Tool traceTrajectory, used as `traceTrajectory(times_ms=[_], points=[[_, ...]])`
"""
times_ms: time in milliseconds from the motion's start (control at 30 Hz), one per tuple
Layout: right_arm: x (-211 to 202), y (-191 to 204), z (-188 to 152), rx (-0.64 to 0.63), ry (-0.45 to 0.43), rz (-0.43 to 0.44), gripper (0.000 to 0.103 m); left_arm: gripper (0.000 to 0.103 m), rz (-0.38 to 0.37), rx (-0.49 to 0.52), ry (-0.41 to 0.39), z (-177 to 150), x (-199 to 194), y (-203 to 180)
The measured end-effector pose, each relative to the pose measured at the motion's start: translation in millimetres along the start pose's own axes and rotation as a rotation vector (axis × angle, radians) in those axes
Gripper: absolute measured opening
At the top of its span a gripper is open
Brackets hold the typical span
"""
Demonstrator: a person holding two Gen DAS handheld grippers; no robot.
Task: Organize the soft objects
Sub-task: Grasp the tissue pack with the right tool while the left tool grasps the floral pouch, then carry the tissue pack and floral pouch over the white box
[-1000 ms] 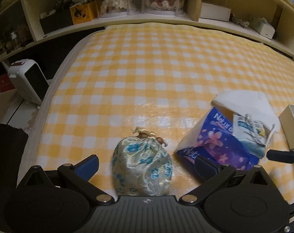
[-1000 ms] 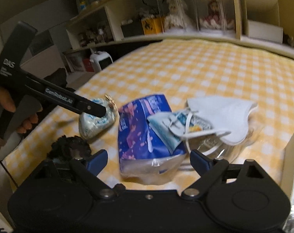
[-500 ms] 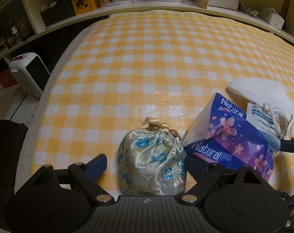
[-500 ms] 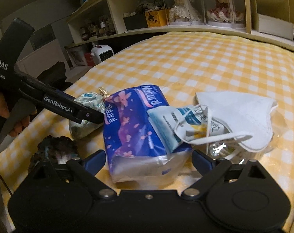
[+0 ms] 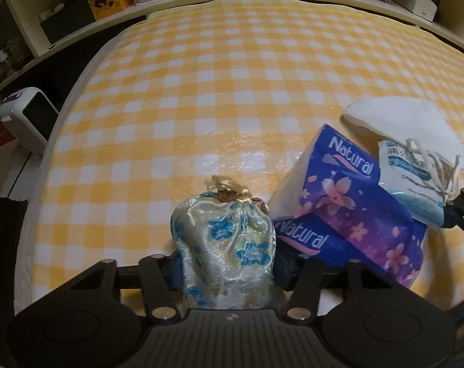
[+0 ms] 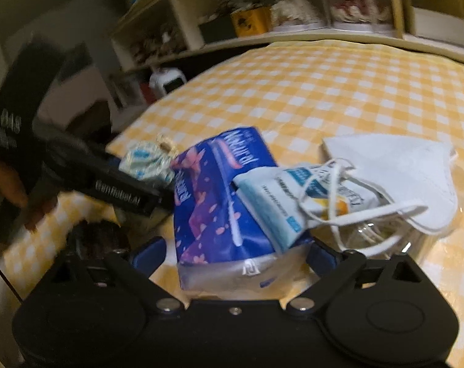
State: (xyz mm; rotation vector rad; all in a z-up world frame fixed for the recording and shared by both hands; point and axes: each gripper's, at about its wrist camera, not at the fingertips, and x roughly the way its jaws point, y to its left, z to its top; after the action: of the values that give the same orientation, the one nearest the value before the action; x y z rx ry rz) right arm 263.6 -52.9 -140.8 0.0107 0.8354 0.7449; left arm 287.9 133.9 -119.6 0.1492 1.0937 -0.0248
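A pale brocade pouch (image 5: 226, 245) with blue flowers stands on the yellow checked blanket (image 5: 232, 92). My left gripper (image 5: 228, 270) is closing on it, and its blue pads touch both sides. Right of the pouch lies a purple tissue pack (image 5: 348, 214) with a small wipes packet (image 5: 413, 171) and a white face mask (image 5: 400, 122) on it. In the right wrist view the tissue pack (image 6: 219, 202) sits between the fingers of my right gripper (image 6: 235, 254). Its jaws are closing a little and stand clear of the pack. The pouch (image 6: 146, 162) shows behind the left gripper's finger (image 6: 124, 190).
A dark fuzzy object (image 6: 100, 236) lies near my right gripper's left finger. Crinkled clear plastic (image 6: 385, 236) sits under the mask (image 6: 400, 171). A white heater (image 5: 29, 119) stands on the floor left of the bed. Shelves with boxes and dolls line the far side.
My left gripper has come down over the pouch and its jaws have closed from wide apart onto its sides. The right gripper has moved in around the tissue pack.
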Motion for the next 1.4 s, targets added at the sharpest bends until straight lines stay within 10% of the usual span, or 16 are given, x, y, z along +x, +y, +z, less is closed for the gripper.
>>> traceTrajectory(times_ms=[567,1400], points=[[-34,2,-8,0.012,0.078,0.000,0.048,0.039,-0.028,-0.021,-0.050,-39,-47,-5],[-171,-26,5,0.192,-0.238,-0.118,0.047,0.039,-0.152,-0.164,-0.377,-35,-141,-26]])
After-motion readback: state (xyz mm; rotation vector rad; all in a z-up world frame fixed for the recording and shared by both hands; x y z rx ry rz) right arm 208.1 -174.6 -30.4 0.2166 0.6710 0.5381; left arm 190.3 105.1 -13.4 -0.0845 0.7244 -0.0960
